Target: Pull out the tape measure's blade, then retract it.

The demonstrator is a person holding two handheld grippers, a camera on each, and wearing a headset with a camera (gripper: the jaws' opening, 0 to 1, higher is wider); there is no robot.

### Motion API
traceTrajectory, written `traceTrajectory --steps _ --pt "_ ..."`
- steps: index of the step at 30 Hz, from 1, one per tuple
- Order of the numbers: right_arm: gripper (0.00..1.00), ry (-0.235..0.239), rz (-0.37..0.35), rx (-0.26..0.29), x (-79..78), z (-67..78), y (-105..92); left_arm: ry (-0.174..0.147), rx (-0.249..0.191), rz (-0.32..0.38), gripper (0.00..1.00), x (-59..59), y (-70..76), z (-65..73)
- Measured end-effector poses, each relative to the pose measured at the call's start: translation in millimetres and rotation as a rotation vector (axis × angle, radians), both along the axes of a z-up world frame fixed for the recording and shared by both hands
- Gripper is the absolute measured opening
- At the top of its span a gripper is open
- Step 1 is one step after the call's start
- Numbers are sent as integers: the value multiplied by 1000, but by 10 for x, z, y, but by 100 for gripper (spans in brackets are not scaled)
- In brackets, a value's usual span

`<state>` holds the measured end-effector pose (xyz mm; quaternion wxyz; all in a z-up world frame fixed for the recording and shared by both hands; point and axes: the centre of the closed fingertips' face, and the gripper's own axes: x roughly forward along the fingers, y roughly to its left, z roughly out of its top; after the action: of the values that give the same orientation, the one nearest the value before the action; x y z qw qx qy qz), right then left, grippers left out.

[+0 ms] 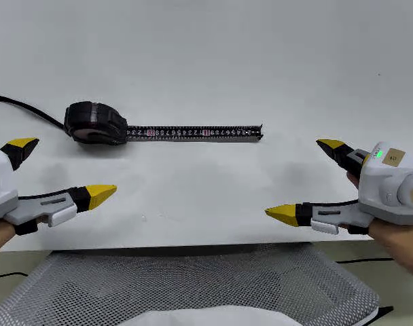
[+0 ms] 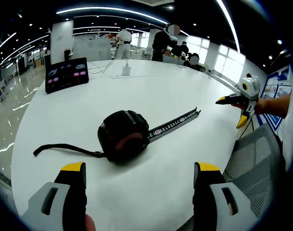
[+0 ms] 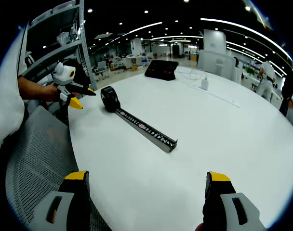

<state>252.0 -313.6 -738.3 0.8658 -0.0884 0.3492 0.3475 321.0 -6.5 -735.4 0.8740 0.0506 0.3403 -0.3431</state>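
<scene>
So the bench here is a plain white table [image 1: 206,54], totally matte, with a grey mesh chair [image 1: 193,285] sitting right under its near edge at 6 o'clock in the head view. The room is looking like a big open hall: long ceiling strip lights [image 3: 223,24] are glowing overhead, a few people [image 2: 121,42] are standing at the far side of the table, and a black panel [image 2: 65,73] with pinkish screens is lying out there too. The tape measure [image 1: 94,123], a black case, is sitting on the table at about 10 o'clock from the middle of the head view. Its blade [image 1: 193,132] is lying flat and pulled out, its long axis running 9 to 3 with the hook end [image 1: 260,132] pointing to 3 o'clock. A black strap [image 1: 23,107] is trailing off the case toward 9 o'clock. The left gripper [image 1: 75,165] is hovering over the near edge at 8 o'clock, jaws spread wide and gripping nothing, well apart from the case. The right gripper [image 1: 293,177] is doing the same at 4 o'clock, jaws gaping wide with nothing between them, near the hook end but clear of it.
</scene>
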Motion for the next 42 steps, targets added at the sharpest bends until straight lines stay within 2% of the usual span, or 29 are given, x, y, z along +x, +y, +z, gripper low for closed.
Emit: traceTrajectory --steps 6,7,8,10,13,21,23,25,28,37,39,42 --pt "99 1 4 -2 -4 -5 12 -8 -2 0 90 87 -99 -4" --pt "99 1 3 0 -2 -3 13 -28 10 -4 89 116 -120 9" --pt "99 1 2 0 -1 -1 12 -31 11 -6 89 127 -138 13" --pt "99 0 2 -1 2 4 12 -29 -1 -2 89 163 -180 19" --pt "99 -1 2 -3 7 8 5 -34 5 -2 89 198 -213 -1" --pt "98 -1 -10 2 9 14 -11 -19 -16 16 88 283 -295 -44" --pt "98 1 -11 2 6 9 -12 -28 -15 27 87 314 -302 -39" --pt "98 1 -13 3 8 10 -14 -19 -25 36 87 333 -324 -48" --pt "98 1 -13 3 11 12 -14 -17 -15 40 87 346 -323 -77" --pt "95 2 -18 10 25 23 -27 2 -36 81 87 382 -331 -79" --pt "95 2 -17 12 33 26 -25 -1 -32 88 85 390 -317 -82" --pt "92 5 -5 9 47 25 -18 -10 -2 88 83 397 -316 -104"
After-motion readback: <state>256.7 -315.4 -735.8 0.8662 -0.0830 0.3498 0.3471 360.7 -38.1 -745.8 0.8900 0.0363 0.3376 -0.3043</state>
